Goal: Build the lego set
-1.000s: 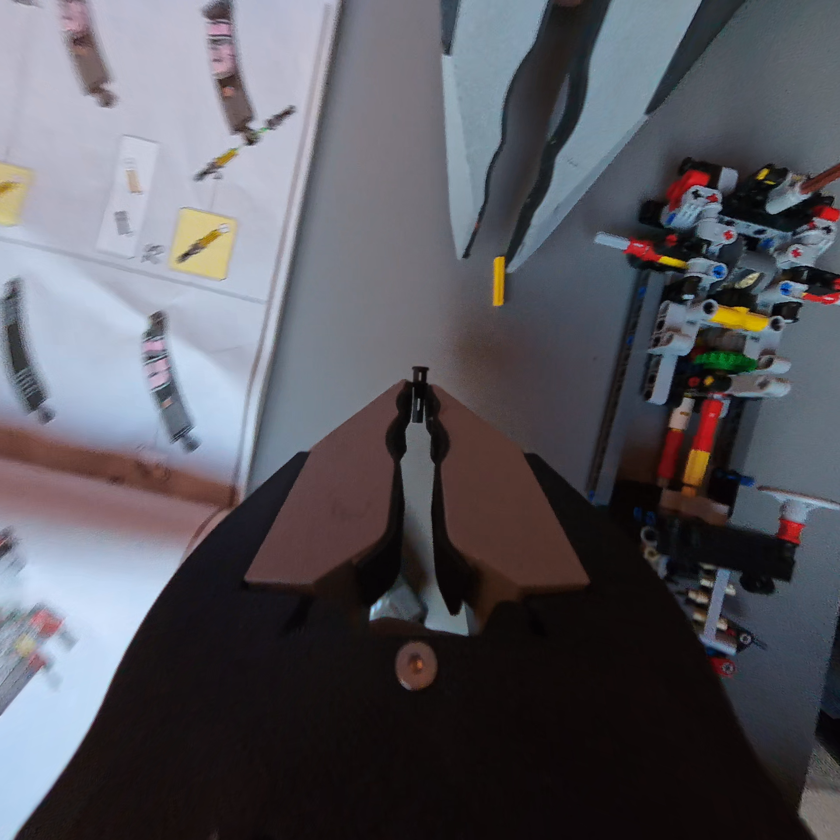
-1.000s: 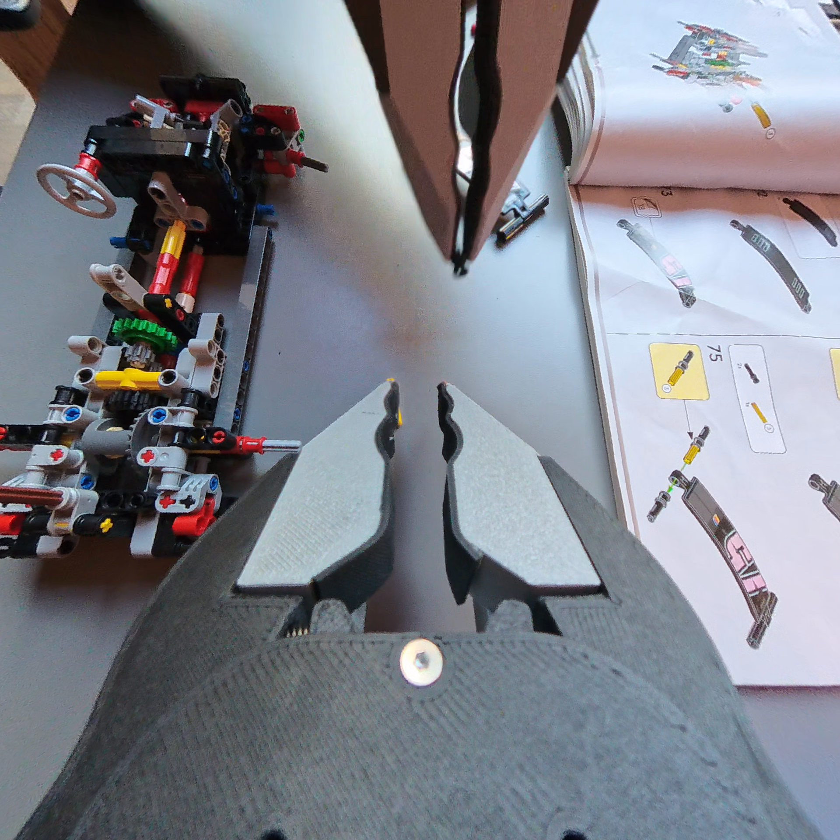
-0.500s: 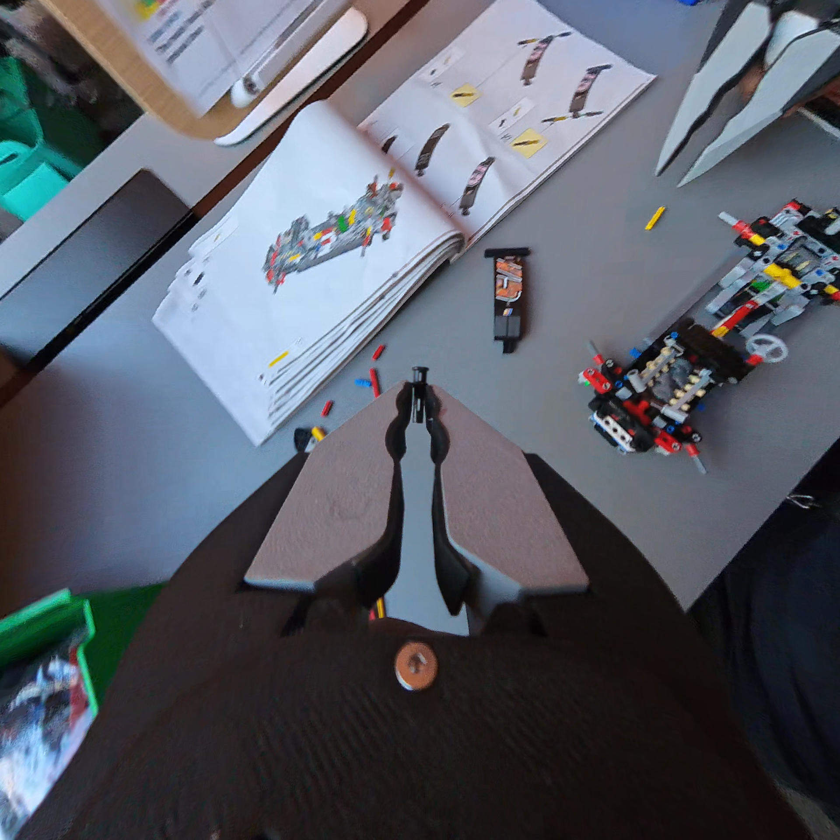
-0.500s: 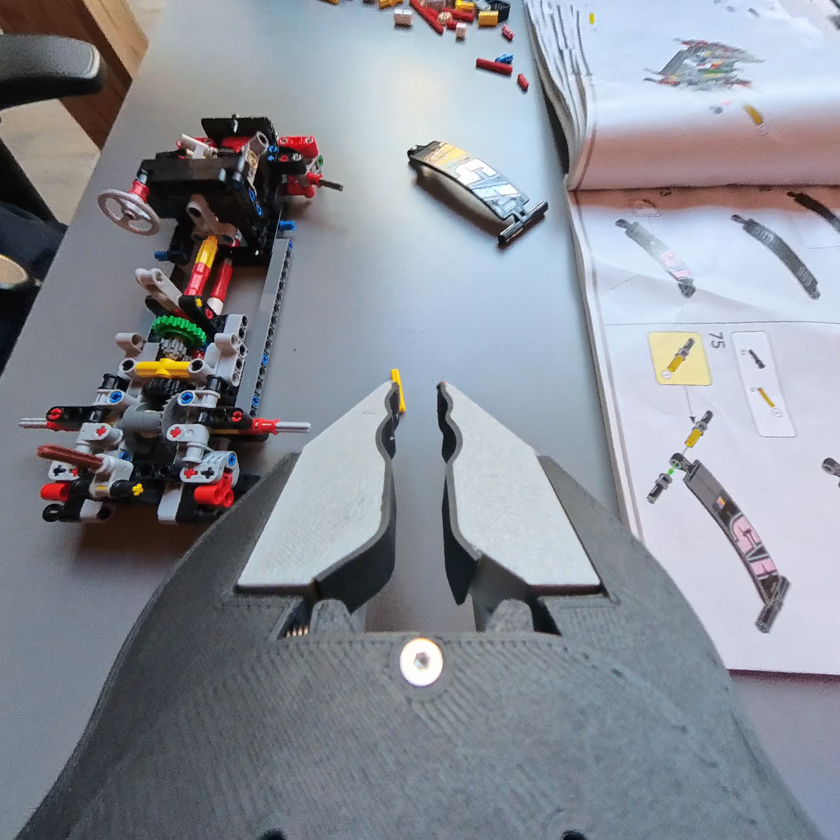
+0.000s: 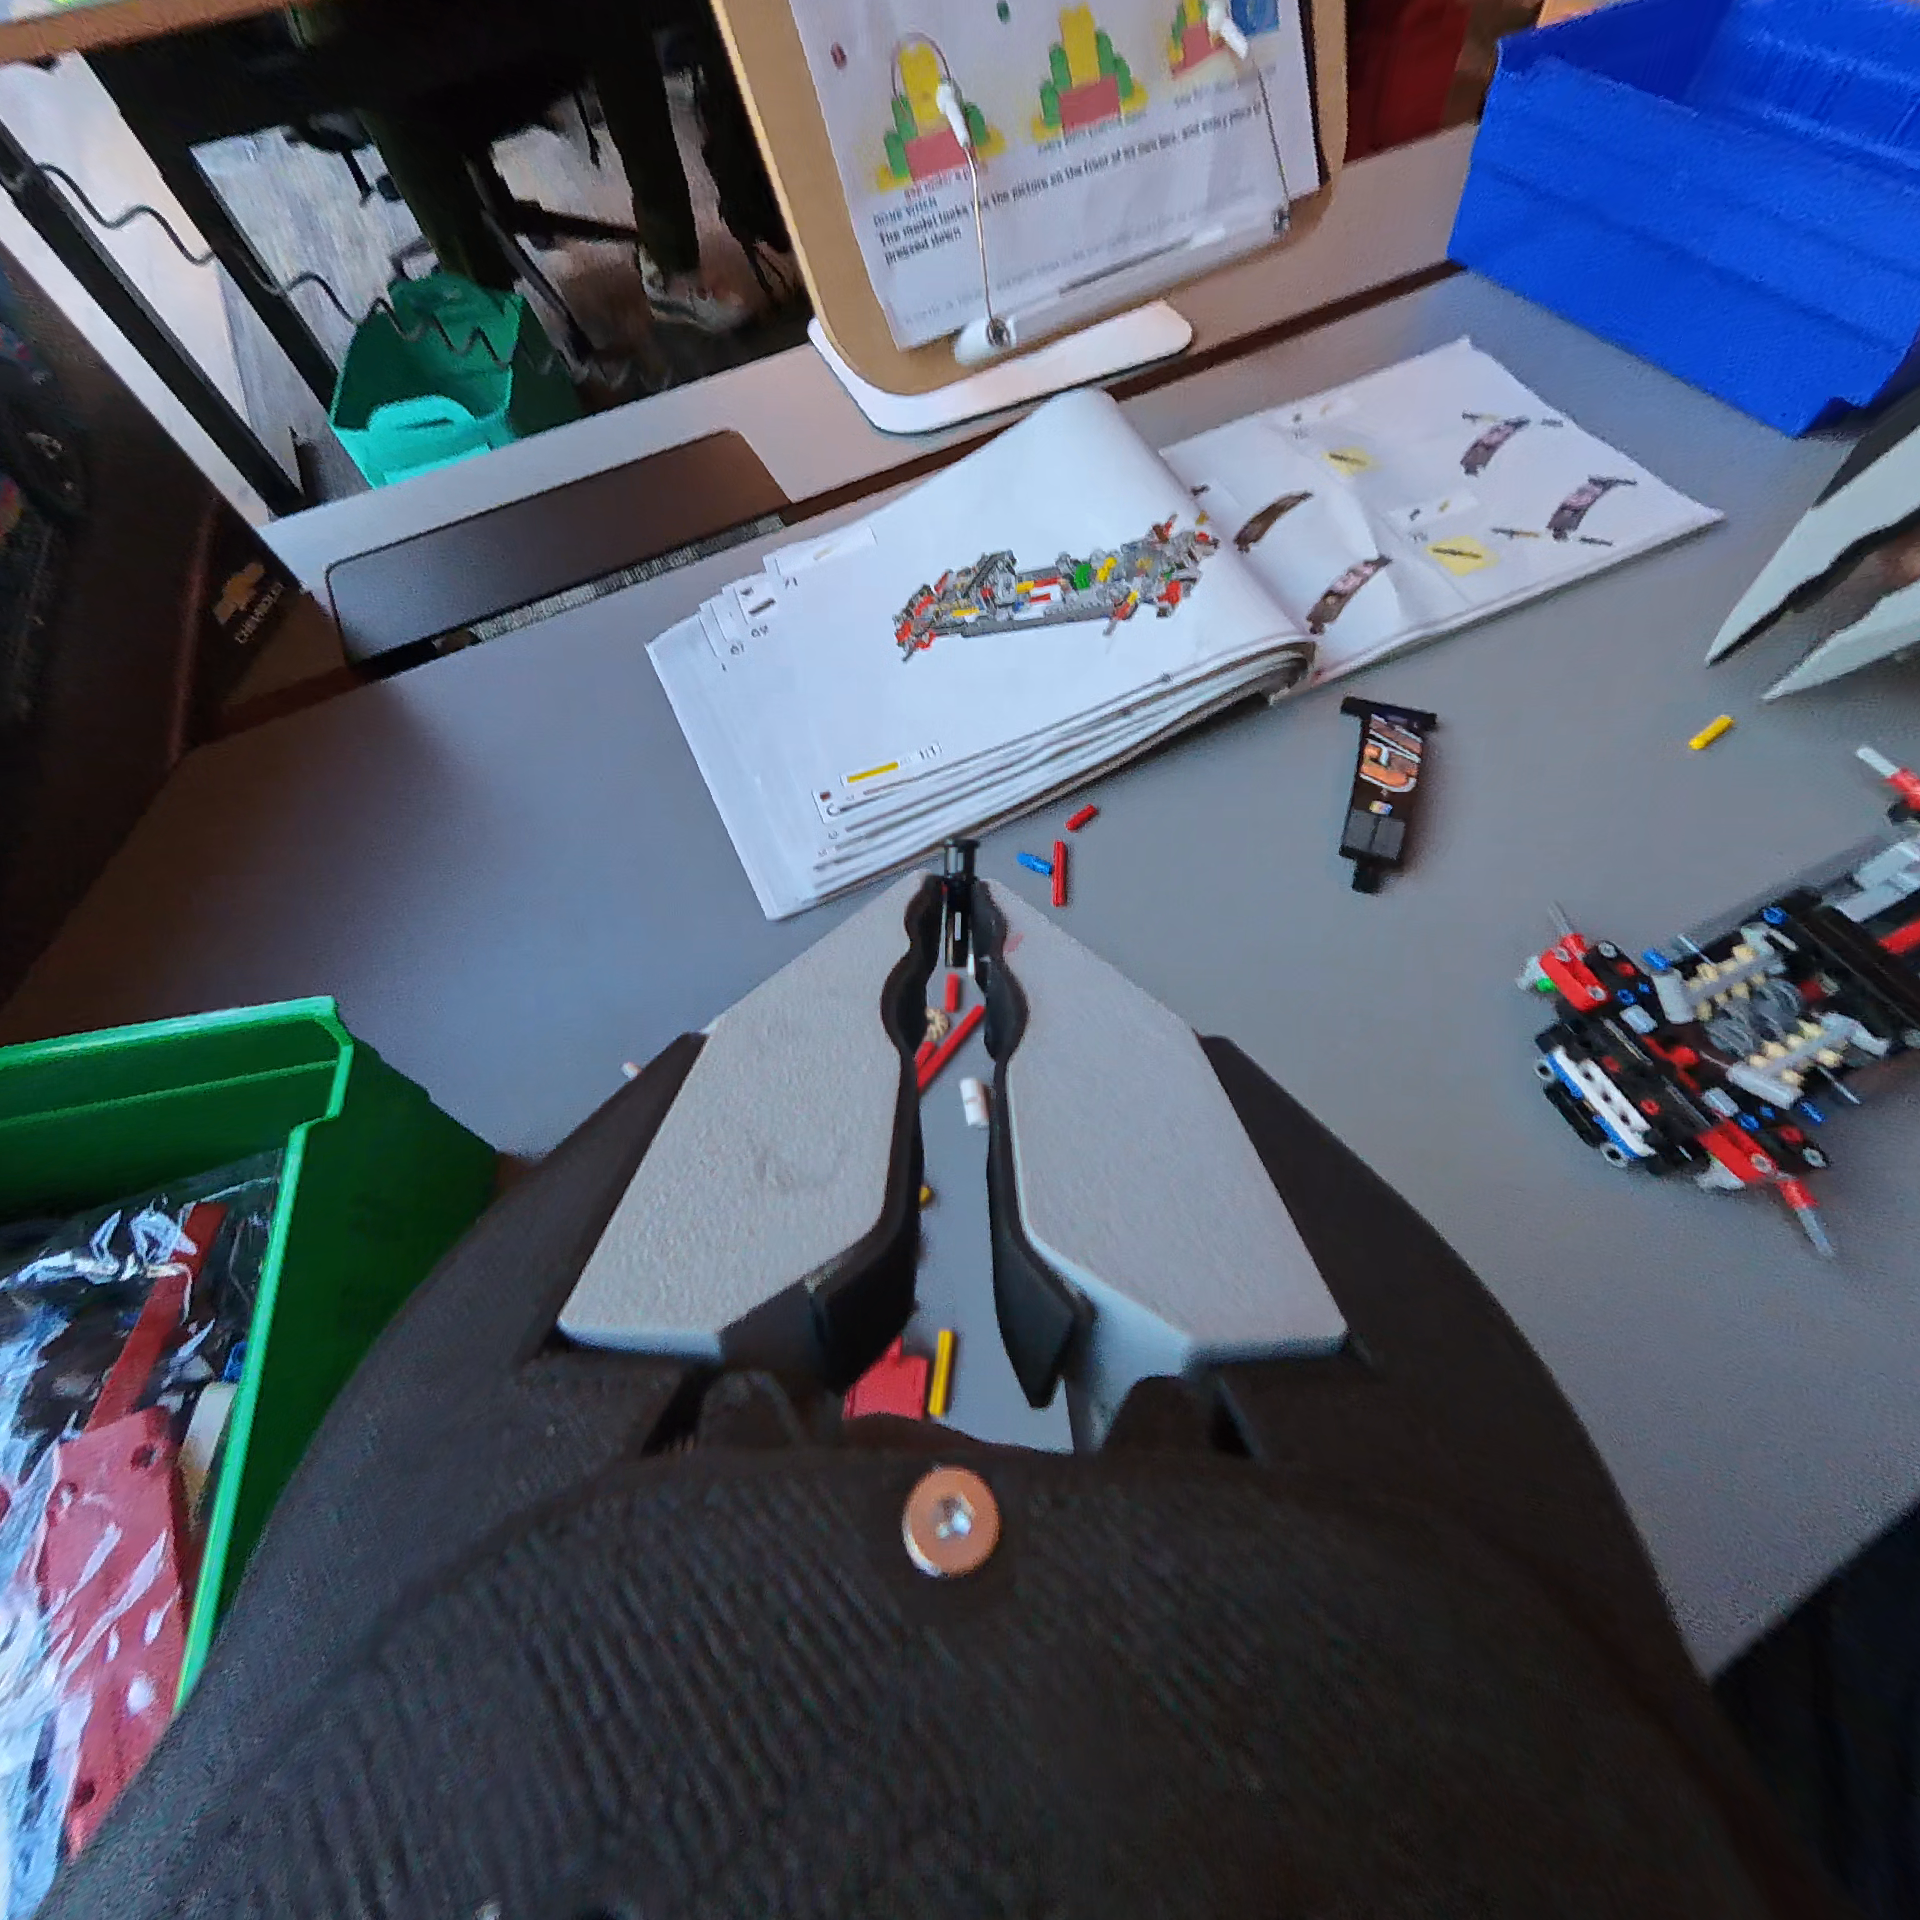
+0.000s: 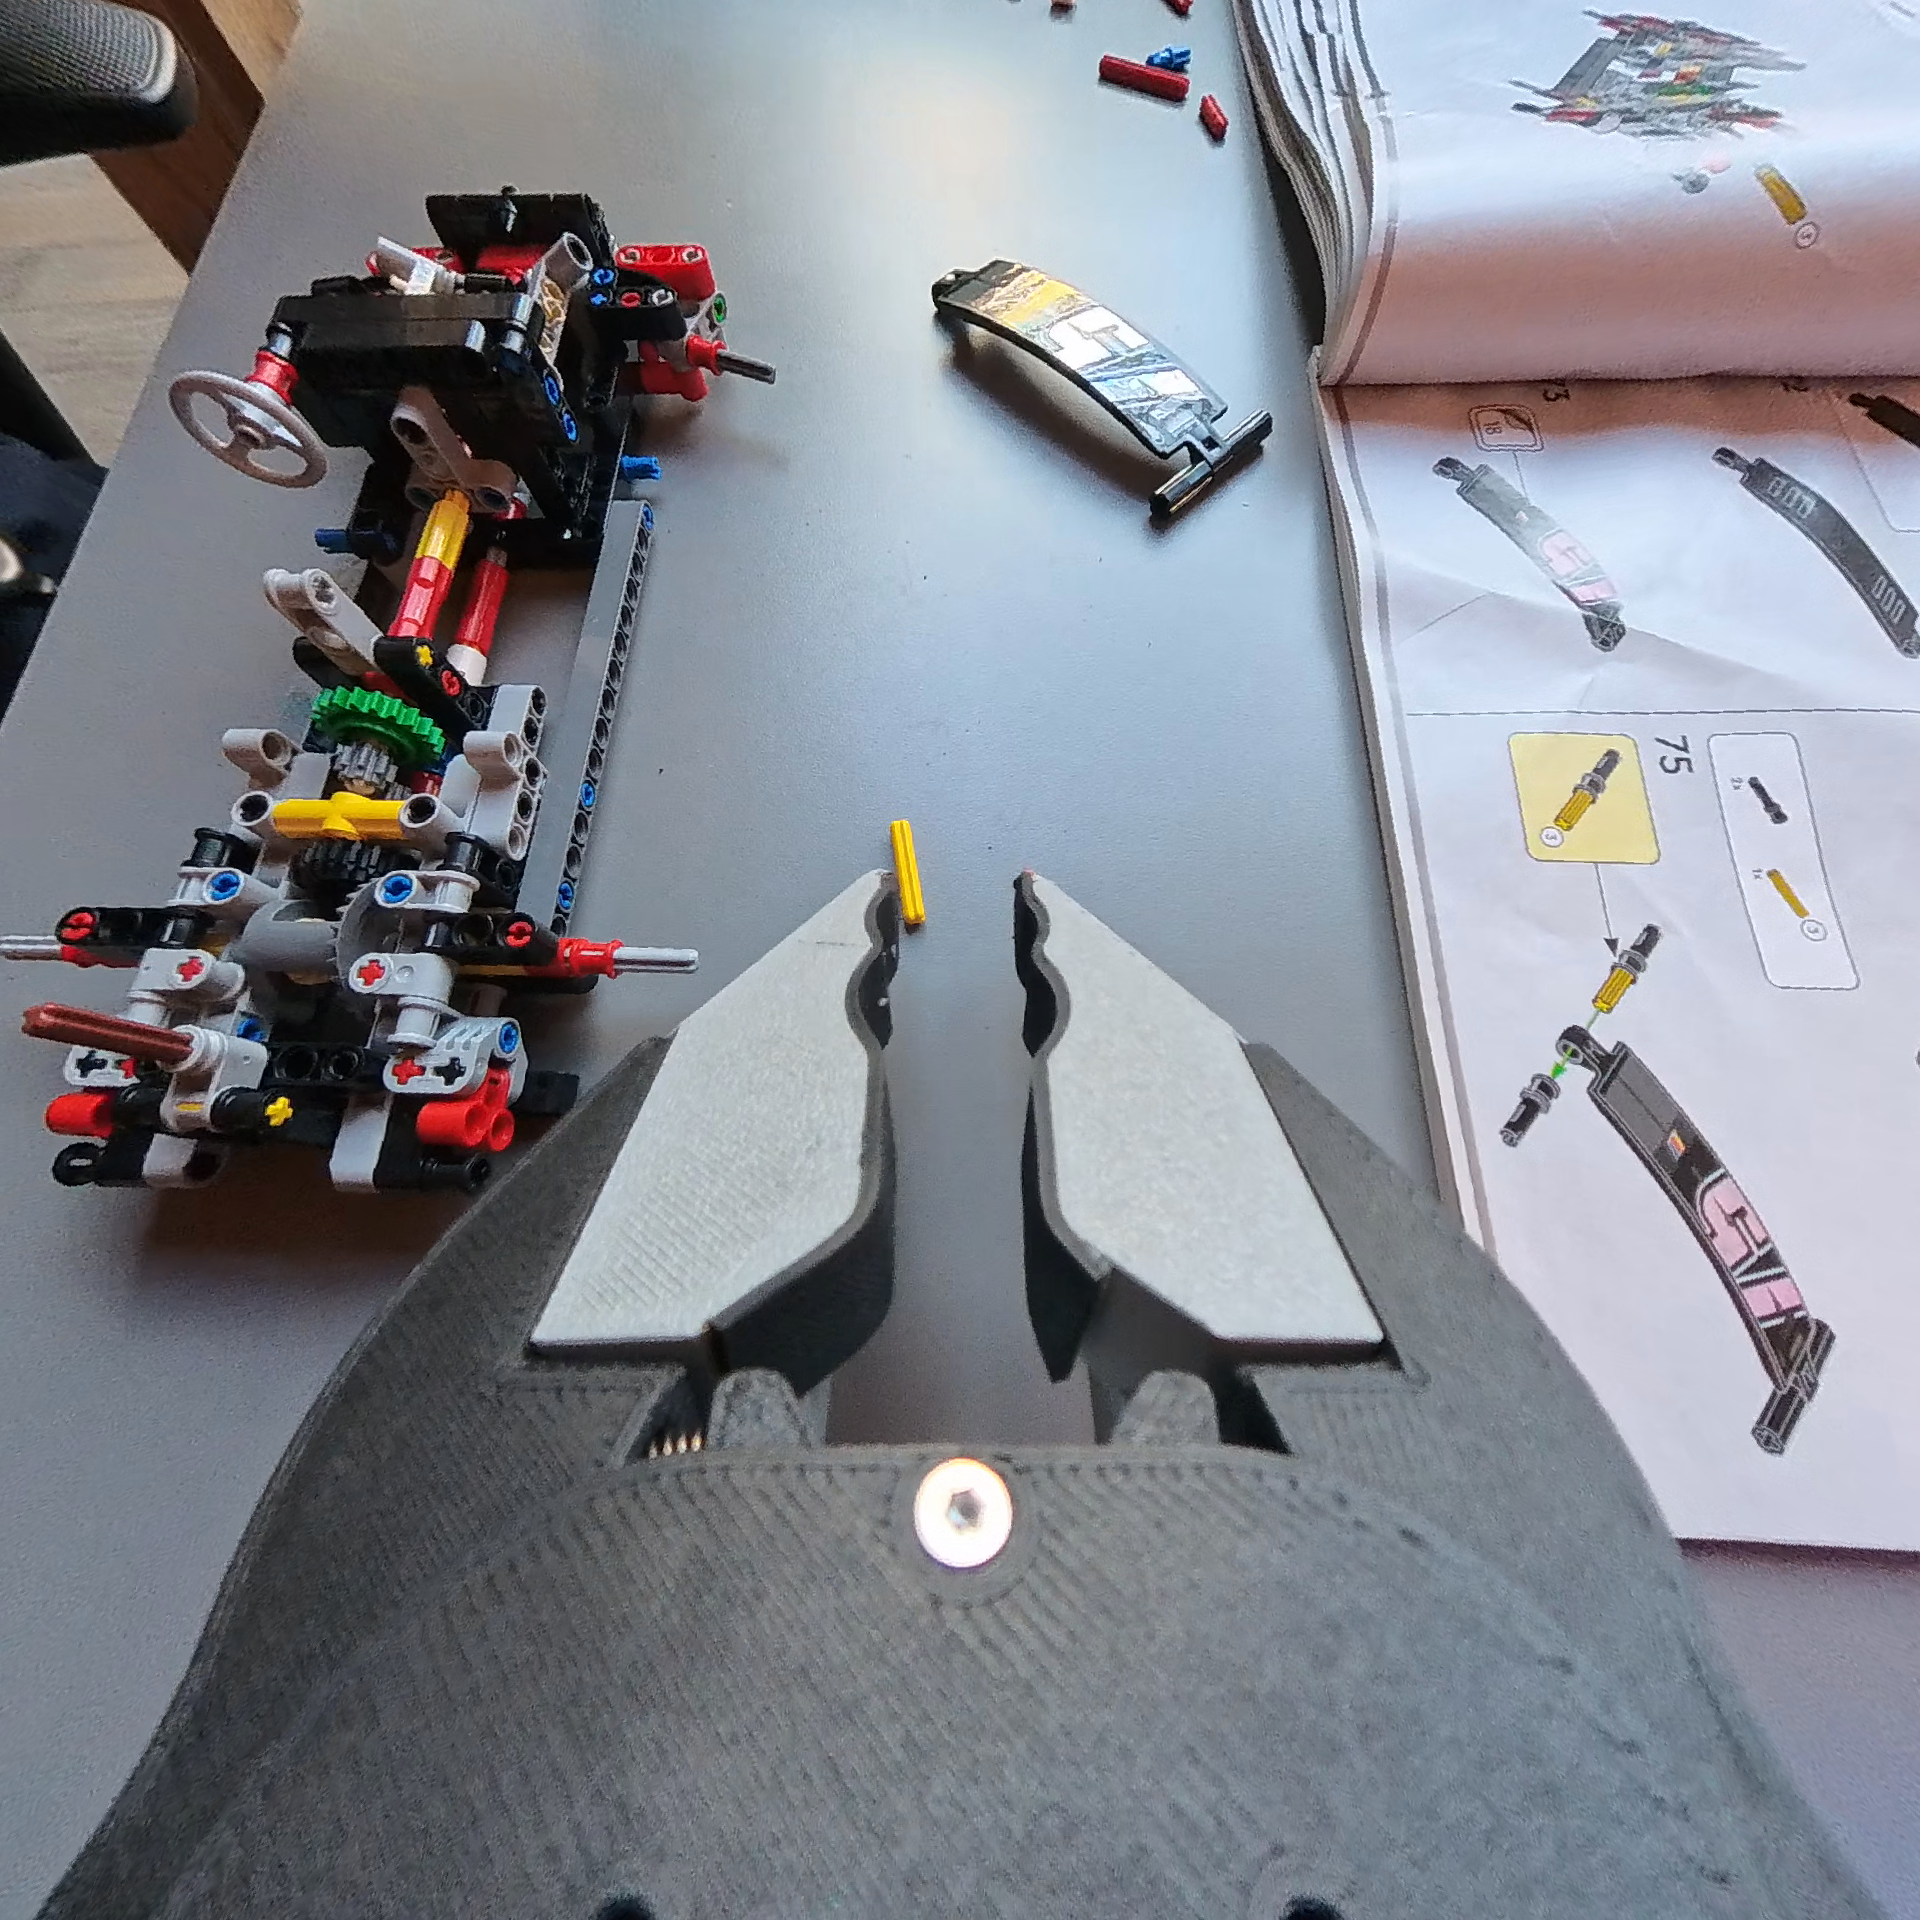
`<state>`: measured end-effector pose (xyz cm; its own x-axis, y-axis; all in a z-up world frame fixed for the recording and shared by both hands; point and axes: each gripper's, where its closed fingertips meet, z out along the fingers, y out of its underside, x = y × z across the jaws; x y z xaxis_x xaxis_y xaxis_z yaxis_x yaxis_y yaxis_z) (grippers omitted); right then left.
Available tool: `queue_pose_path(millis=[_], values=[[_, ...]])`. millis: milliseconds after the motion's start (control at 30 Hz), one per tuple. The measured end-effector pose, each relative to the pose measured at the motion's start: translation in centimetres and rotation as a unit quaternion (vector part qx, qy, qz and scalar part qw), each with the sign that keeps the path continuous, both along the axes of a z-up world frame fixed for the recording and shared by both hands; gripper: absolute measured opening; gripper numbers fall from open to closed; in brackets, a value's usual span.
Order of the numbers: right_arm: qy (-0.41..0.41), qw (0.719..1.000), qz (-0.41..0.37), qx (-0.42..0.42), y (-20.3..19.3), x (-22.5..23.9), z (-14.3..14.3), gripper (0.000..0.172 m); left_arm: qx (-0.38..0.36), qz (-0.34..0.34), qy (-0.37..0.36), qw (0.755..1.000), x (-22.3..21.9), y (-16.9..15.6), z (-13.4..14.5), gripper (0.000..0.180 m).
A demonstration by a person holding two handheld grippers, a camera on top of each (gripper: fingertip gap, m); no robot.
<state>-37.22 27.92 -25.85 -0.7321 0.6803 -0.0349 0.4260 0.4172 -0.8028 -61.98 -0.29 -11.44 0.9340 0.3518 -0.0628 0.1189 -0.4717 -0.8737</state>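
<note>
My left gripper [image 5: 958, 906] is shut on a small black pin [image 5: 958, 878] that sticks out past the fingertips, held above the grey table [image 5: 468, 883] near the corner of the open instruction booklet [image 5: 987, 644]. My right gripper [image 6: 954, 883] is open with nothing between its pads. A small yellow axle [image 6: 907, 871] lies on the table just beside its left fingertip [image 6: 873, 894]. The axle [image 5: 1709, 731] and the right gripper [image 5: 1745, 670] also show at the far right of the left wrist view.
A partly built brick chassis [image 6: 384, 727] lies left of the right gripper and shows in the left wrist view [image 5: 1714, 1049]. A black curved panel [image 6: 1101, 364] lies ahead. The booklet [image 6: 1662, 727] is on the right. Loose red and blue pins [image 5: 1058, 868], a green bin [image 5: 156, 1091] and a blue bin [image 5: 1683, 208] are around. The left gripper's tips are roughly 40 centimetres from the right gripper's. To reach the black curved panel [image 6: 1101, 364] in a straight line is about 15 centimetres for my right fingers, about 30 centimetres for my left. Seen from the left wrist view [image 5: 1414, 762] as well.
My left gripper has drawn far back from the right gripper and the booklet, still shut on the black pin. My right gripper's jaws have opened wider; the yellow axle now shows fully beside its left fingertip.
</note>
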Motion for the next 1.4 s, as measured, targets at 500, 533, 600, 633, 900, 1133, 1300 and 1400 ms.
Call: queue_pose_path(millis=[500, 533, 600, 633, 900, 1133, 1300, 1400], values=[[-0.032, 0.999, -0.001, 0.008, -0.1, -0.4, -0.9, 0.023, 0.005, -0.006, 0.010, 1.000, -6.6, 0.9, -2.5, 0.003], [-0.032, 0.999, -0.001, 0.006, 0.0, -0.5, -0.9, 0.023, 0.002, -0.003, 0.009, 1.000, -6.7, 0.6, -2.7, 0.003], [-0.033, 0.999, -0.001, 0.003, 0.0, -0.5, -0.8, 0.023, 0.006, 0.001, 0.005, 1.000, -7.0, 0.1, -2.5, 0.003], [-0.033, 0.999, -0.001, 0.002, 0.0, -0.5, -0.8, 0.023, 0.010, 0.001, 0.001, 1.000, -6.9, 0.0, -2.3, 0.003], [-0.030, 1.000, -0.003, 0.002, 0.0, -0.6, -0.7, 0.023, 0.009, 0.001, 0.001, 1.000, -6.5, -0.3, -1.8, 0.003], [-0.030, 1.000, -0.001, 0.005, 0.0, -0.6, -0.8, 0.023, -0.004, -0.005, 0.016, 1.000, -5.7, 0.0, -1.4, 0.003], [-0.031, 0.999, -0.001, 0.006, 0.0, -0.6, -0.8, 0.023, -0.001, -0.003, 0.018, 1.000, -5.7, -0.2, -1.1, 0.003], [-0.034, 0.999, 0.000, 0.006, 0.0, -0.5, -0.9, 0.023, 0.000, -0.004, 0.015, 1.000, -5.7, -0.2, -1.2, 0.003]])
